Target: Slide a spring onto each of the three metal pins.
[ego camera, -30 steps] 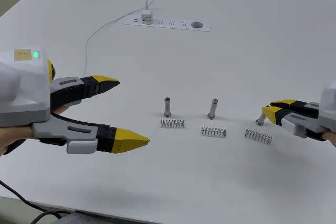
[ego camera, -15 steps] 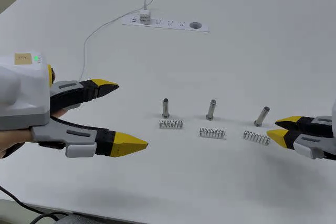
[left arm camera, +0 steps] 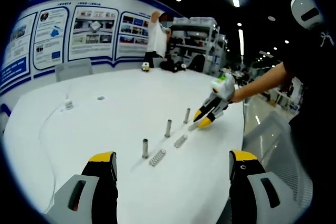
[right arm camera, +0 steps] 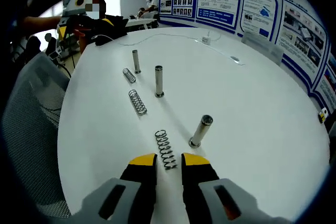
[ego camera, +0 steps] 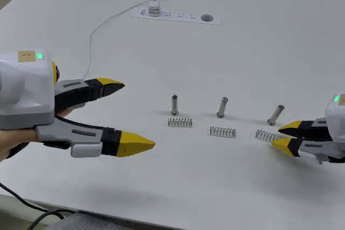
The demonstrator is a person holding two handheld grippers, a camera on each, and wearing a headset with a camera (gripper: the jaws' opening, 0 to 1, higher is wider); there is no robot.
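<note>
Your left gripper [ego camera: 129, 114] hangs above the table [ego camera: 259, 52], well to the left of the parts. Its jaws are spread wide with nothing between them. In the head view the frame's left edge cuts off its white body. Your right gripper [ego camera: 281, 136] comes in from the right edge with most of its body out of frame, and its jaws are drawn to a narrow gap.

Its yellow tips sit at the right end of the right spring [ego camera: 264, 134]. In the right gripper view the near end of that spring reaches into the gap between the tips. The gap looks wider than the coil, but you cannot tell from these views whether either tip touches it.

The left pin [ego camera: 174, 104], middle pin [ego camera: 222, 107] and right pin [ego camera: 276, 115] stand in a row on the table. The left spring [ego camera: 179, 122] and middle spring [ego camera: 222, 131] lie flat, each just in front of its pin and apart from it. The right spring lies the same way before the right pin.

In the left gripper view the right spring is hard to make out, since it is largely covered by the right gripper's tips.

Far across the table lies a power strip [ego camera: 178, 17]. A white plug is in it, and a thin cable [ego camera: 102, 25] loops off to the left.
</note>
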